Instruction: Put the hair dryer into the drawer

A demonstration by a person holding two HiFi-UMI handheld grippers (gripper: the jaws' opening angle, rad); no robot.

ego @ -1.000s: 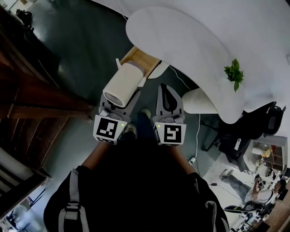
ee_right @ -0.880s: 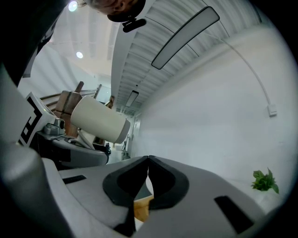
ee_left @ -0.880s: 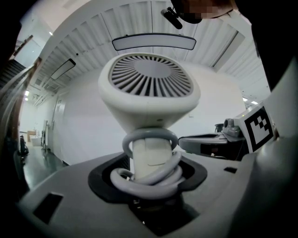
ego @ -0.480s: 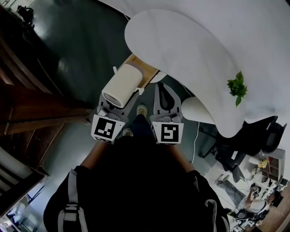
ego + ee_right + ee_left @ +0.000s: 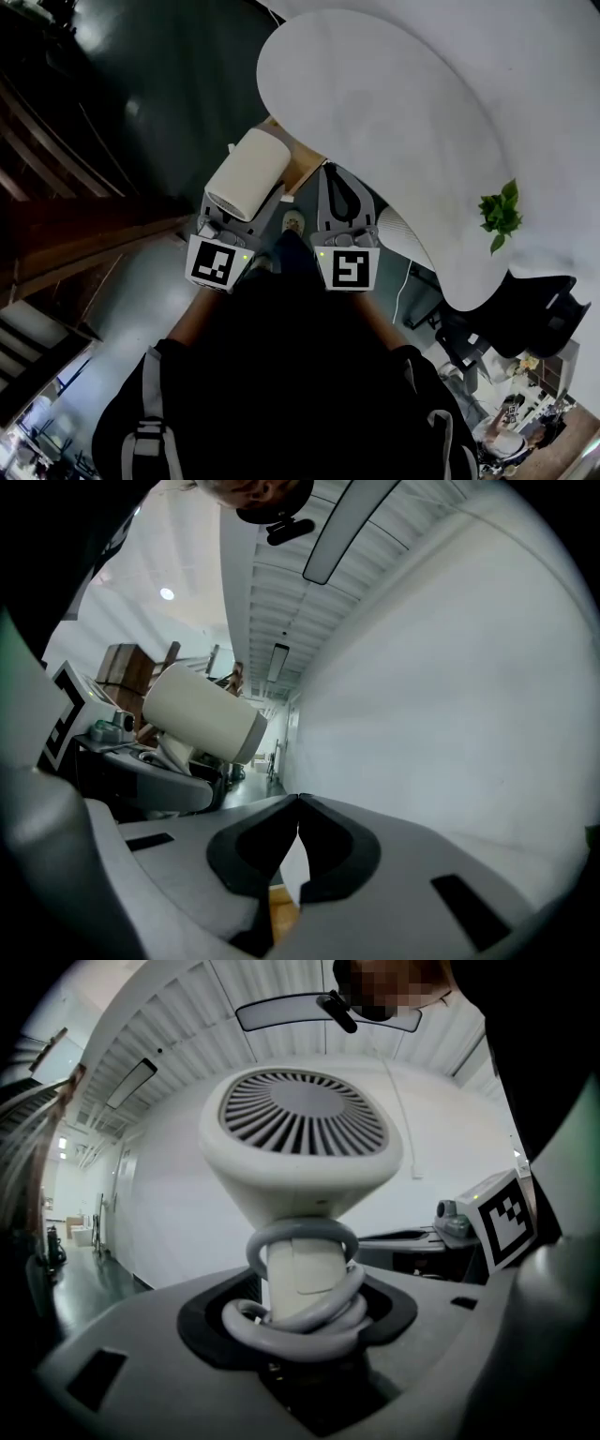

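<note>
Both tools now sit nearer the drawer (image 5: 305, 159) under the worktop (image 5: 394, 112). Your left tool (image 5: 302, 1309) grasps the dryer (image 5: 246, 175) by its handle (image 5: 298, 1274), just beside the drawer. Your right tool (image 5: 296, 836) is clenched, empty.

Only a wooden sliver of the drawer (image 5: 304, 161) showed at the near edge of the white table (image 5: 394, 103). The rest lay under the tabletop and behind the hair dryer (image 5: 246, 175). The table itself ran off the top and right edges. The dryer's handle end was buried under its coiled cord (image 5: 281, 1330) between the jaws of the left gripper (image 5: 298, 1302). Past the table's lower-right end, the room's clutter was too small to tell.
</note>
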